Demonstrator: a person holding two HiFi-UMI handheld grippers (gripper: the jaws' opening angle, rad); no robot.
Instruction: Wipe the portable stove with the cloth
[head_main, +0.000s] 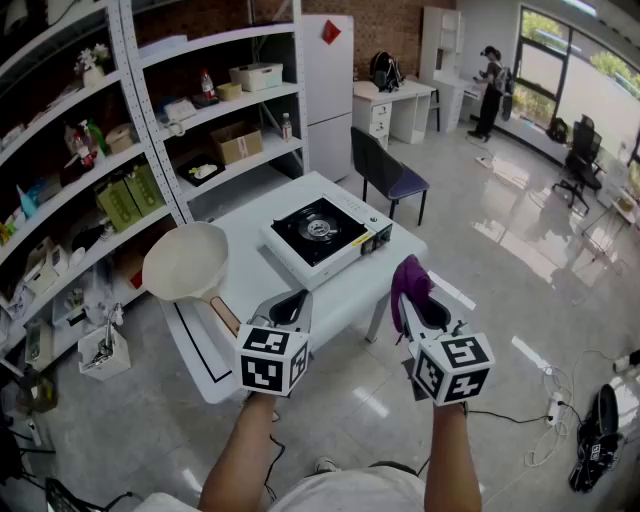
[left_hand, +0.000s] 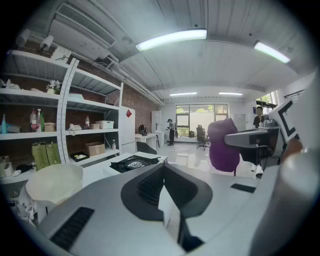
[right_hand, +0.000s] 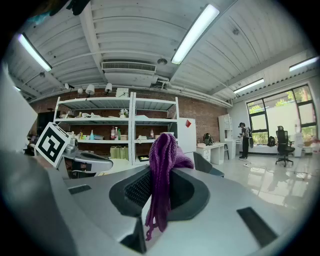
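The portable stove (head_main: 318, 232), white with a black top and one round burner, sits at the far side of the white table (head_main: 248, 262); it also shows in the left gripper view (left_hand: 134, 163). My right gripper (head_main: 412, 306) hovers off the table's near right corner, shut on a purple knitted cloth (head_main: 408, 280) that hangs from its jaws (right_hand: 161, 172). The cloth (left_hand: 223, 145) also shows in the left gripper view. My left gripper (head_main: 292, 304) is over the table's near edge, short of the stove, shut with nothing in it (left_hand: 165, 197).
A cream pan (head_main: 186, 262) with a wooden handle lies on the table left of the stove. Metal shelving (head_main: 120, 150) full of goods lines the left. A dark chair (head_main: 390, 175) stands behind the table. Cables (head_main: 560, 405) lie on the floor at right.
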